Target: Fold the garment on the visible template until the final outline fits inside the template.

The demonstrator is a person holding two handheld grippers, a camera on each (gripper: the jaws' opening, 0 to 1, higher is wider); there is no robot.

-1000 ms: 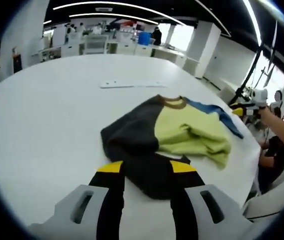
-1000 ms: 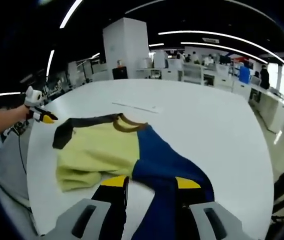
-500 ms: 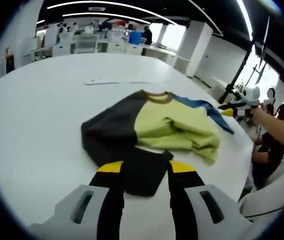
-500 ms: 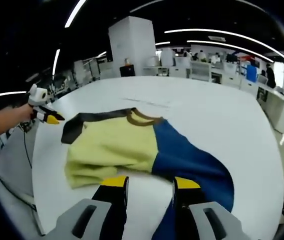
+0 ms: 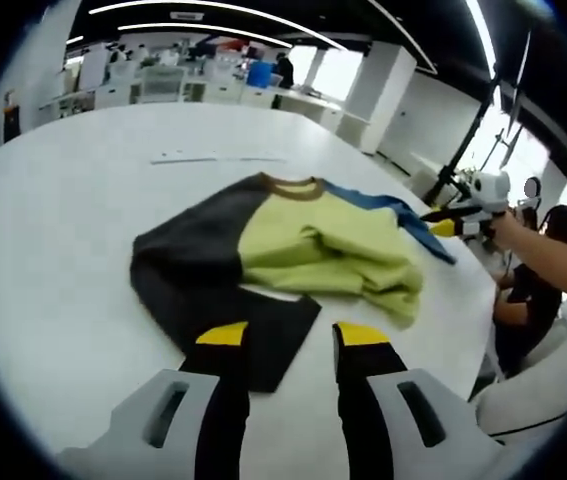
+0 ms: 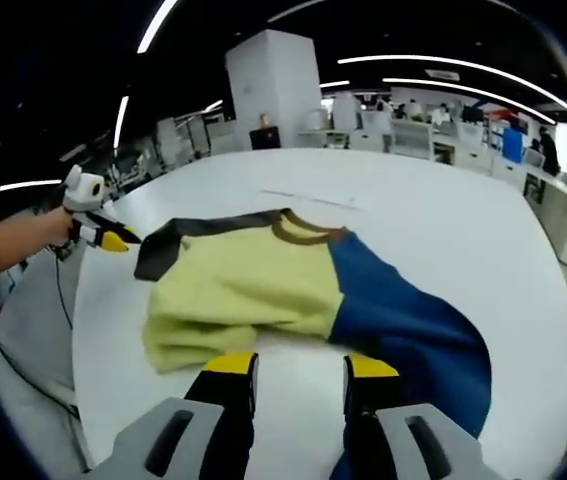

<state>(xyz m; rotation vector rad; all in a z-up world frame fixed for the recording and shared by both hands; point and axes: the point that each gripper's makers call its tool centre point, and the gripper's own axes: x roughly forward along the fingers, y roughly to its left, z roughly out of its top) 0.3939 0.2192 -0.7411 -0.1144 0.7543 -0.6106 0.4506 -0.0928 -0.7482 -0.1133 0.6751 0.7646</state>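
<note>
Your garment is bunched through the yellow middle, so the folds there hide whatever cloth lies under them. In the left gripper view its near dark corner slips behind your left fingers. In the right gripper view the blue panel's near edge drops behind your right fingers, so you can't tell where it ends. The pale strip far across the table is too small to tell what it is.

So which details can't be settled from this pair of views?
- Flat white strip on the round white table: too small to identify, left gripper view.
- Yellow, charcoal and blue colour-block shirt: bunched folds hide its underside; right gripper covers its blue hem.
- Any template outline: not discernible.
</note>
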